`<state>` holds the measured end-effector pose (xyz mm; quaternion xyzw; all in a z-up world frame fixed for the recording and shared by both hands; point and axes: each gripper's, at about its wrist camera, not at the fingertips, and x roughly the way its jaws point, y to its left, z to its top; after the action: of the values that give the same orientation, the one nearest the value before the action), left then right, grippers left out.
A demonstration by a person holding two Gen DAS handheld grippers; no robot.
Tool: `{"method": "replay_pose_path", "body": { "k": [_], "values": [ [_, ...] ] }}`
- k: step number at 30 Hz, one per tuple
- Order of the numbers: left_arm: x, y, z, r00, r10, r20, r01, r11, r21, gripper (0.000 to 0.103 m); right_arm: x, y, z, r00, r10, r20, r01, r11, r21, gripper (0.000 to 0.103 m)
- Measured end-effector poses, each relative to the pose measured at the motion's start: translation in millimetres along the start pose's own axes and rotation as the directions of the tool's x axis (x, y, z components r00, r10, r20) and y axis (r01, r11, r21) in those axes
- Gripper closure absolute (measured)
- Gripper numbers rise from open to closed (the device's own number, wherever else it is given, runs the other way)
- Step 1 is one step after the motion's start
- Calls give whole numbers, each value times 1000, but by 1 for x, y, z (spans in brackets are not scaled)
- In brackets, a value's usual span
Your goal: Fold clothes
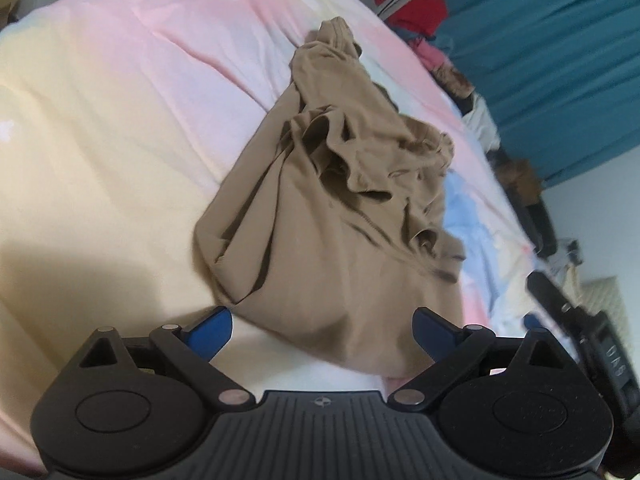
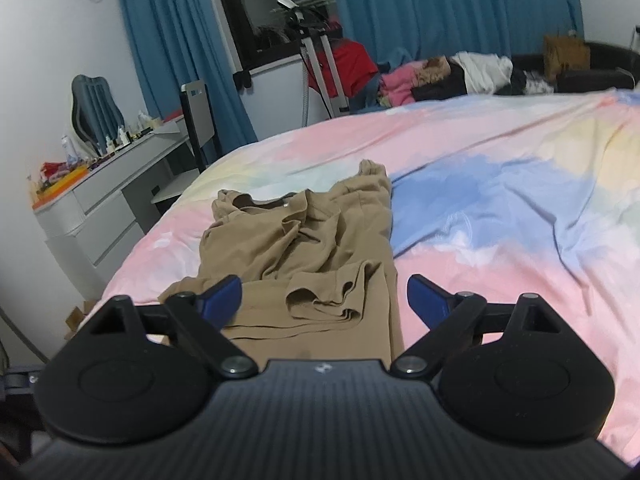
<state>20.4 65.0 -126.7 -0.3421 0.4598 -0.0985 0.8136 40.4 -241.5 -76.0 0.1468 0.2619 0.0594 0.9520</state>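
A tan shirt (image 1: 340, 216) lies crumpled on a pastel bedspread (image 1: 120, 120). In the left wrist view its near edge sits between the blue fingers of my left gripper (image 1: 322, 330), which stands open just above the cloth. The right wrist view shows the same tan shirt (image 2: 304, 256) partly bunched, collar at the far end, a sleeve folded over the body. My right gripper (image 2: 324, 296) hovers open over the shirt's near hem, holding nothing. The other gripper's black body (image 1: 600, 344) shows at the right edge of the left wrist view.
The bedspread (image 2: 500, 208) stretches wide to the right of the shirt. A pile of clothes (image 2: 448, 76) lies at the bed's far side before blue curtains (image 2: 440, 4). A white desk with drawers (image 2: 108, 200) stands left of the bed, with a tripod (image 2: 320, 64) behind.
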Motion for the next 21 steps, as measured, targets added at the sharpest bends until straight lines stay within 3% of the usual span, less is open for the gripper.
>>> {"method": "replay_pose_path", "body": {
  "k": [2,4,7,10,14,19,21],
  "values": [
    [4,1,3,1000,-22,4,23,999,-43,6,1,-6,0,1000,11,-12,-10,998,59,12],
    [7,8,4,999,-49,6,49,994,-95,10,6,-22,1,995,85,-53,-74,979,191,12],
    [12,15,4,997,-82,1,81,984,-158,17,19,-48,-7,965,233,-122,-159,886,436,12],
    [14,17,3,995,-102,-8,99,977,-190,23,31,-67,-21,925,344,-161,-185,778,601,12],
    [21,19,3,995,-100,-8,97,975,-198,31,38,-67,-41,885,418,-205,-172,703,690,12],
    [30,20,4,996,-89,-8,85,974,-208,53,55,-66,-67,827,481,-291,-95,631,770,12],
    [32,22,6,996,-87,-2,85,973,-215,63,61,-68,-72,836,442,-325,-40,640,768,13]
  ]
}}
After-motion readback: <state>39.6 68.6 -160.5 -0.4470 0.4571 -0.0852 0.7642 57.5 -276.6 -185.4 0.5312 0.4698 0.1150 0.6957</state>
